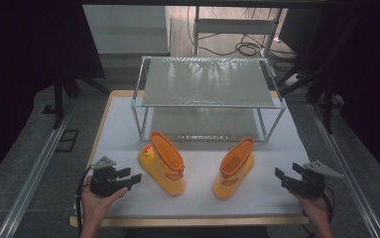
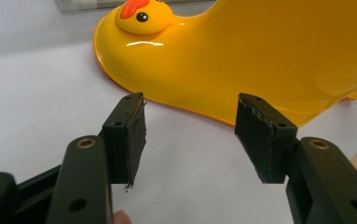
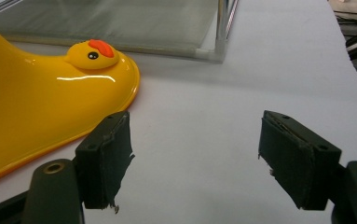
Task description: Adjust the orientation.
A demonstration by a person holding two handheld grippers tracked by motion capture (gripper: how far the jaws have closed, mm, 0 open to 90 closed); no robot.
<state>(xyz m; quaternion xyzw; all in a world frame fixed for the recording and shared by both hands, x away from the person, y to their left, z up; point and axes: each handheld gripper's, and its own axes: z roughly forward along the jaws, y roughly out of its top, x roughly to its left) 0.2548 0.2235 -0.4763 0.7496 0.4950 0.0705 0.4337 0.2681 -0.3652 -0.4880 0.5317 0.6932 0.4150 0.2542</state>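
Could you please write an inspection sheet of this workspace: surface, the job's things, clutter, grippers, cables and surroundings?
Surface: white table top with a wooden edge, bare around the boots.
Job's things: left yellow boot and right yellow boot, both lying tipped on the table and apart from each other; each has a duck face on the toe. A two-level metal rack stands behind them with nothing on it.
Clutter: nothing seen.
Grippers: left gripper open, beside the left boot, not touching it; right gripper open, apart from the right boot.
Cables: one trails from the left gripper; loose black cables lie on the floor behind the rack.
Surroundings: dark curtains, metal rails beside the table.
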